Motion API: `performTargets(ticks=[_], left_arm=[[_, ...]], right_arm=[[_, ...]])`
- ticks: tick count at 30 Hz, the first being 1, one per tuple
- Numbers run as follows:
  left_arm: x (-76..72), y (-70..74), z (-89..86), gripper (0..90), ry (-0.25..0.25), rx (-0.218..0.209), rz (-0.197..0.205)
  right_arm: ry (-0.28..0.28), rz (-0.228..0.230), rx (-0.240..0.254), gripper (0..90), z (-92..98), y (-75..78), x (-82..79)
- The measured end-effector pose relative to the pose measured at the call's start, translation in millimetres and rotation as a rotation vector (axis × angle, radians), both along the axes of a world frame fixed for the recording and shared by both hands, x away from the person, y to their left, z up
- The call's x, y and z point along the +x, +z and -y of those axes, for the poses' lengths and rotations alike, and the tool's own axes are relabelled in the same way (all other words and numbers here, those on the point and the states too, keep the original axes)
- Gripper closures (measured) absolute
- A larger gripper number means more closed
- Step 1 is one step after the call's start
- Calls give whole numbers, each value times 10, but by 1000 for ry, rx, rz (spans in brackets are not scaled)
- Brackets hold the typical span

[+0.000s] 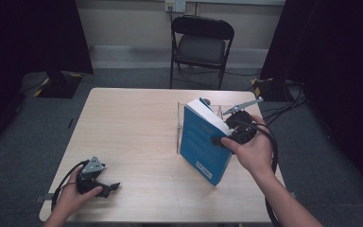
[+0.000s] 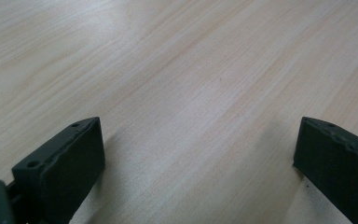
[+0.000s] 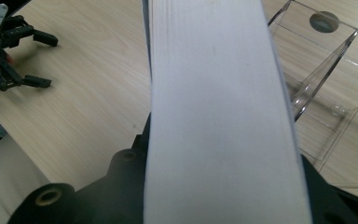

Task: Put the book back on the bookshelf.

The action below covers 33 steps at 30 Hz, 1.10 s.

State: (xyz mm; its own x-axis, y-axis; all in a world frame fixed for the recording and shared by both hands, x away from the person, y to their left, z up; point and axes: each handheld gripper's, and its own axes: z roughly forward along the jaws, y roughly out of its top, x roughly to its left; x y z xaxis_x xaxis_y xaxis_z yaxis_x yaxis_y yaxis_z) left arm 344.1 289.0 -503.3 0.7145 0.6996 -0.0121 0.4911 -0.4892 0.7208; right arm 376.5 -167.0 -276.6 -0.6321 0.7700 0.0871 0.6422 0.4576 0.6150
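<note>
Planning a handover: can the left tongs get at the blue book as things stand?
Probably yes: bare wooden table lies between the open left tongs and the thick blue paperback book, clamped upright by the right tongs.

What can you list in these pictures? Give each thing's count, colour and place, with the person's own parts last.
book: one, blue cover, tilted, right half of table, held
stand: one, clear plastic, behind the book
table: one, light wood, centre
chair: one, black, beyond the table
right gripper: one, black, shut on the book
left gripper: one, black, open, near left corner
hands: two, one on each gripper
</note>
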Motion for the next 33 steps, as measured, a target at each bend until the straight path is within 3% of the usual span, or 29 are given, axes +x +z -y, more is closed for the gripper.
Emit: performTargets(ticks=[6, 26, 33], left_arm=[[3, 2, -3, 14, -4, 6, 4], [4, 2, -3, 11, -7, 7, 3], [5, 2, -3, 11, -8, 7, 4]], right_arm=[[-37, 0, -14, 622, -62, 0, 79], [-88, 26, -26, 623, -260, -59, 199], [-127, 5, -24, 622, -286, -90, 270]])
